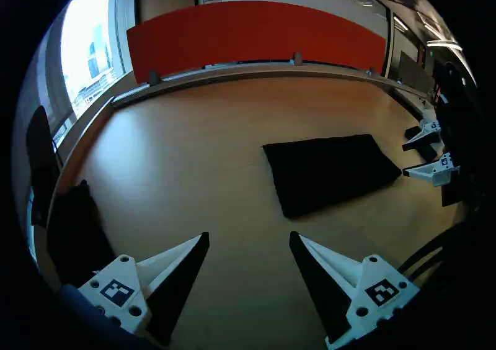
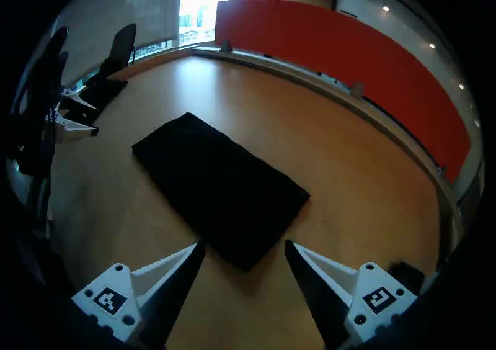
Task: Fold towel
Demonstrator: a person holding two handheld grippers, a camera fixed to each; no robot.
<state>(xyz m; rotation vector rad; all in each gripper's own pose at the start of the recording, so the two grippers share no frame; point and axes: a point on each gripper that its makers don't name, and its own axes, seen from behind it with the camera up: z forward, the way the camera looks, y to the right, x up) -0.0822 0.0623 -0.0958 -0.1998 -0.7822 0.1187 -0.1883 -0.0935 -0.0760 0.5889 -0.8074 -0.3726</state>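
1. Left gripper (image 1: 248,235): its two white fingers stand well apart with only bare wood between them, and they hold nothing.
2. Right gripper (image 2: 245,243): its jaws are also spread wide and grasp nothing. The near end of the towel (image 2: 220,185) shows in the gap between the fingertips, and neither finger presses on it.
3. In the left gripper view, the towel (image 1: 328,173) is a black rectangle lying flat on the counter (image 1: 186,164), ahead and to the right of the fingers and well apart from them.
4. In the right gripper view, the towel runs lengthwise away from the fingers, slanting toward the upper left. Its surface looks smooth and its edges fairly straight.
5. In the left gripper view, the right gripper (image 1: 405,159) sits at the far right, with its fingers apart and their tips just beside the towel's right edge.
6. In the right gripper view, the left gripper (image 2: 93,119) appears at the far left, open and away from the towel.
7. A long red panel (image 1: 260,36) stands along the back edge of the counter, with a bright window (image 1: 90,52) beside it.
8. Dark chairs (image 2: 121,46) stand beyond the counter, near the window.
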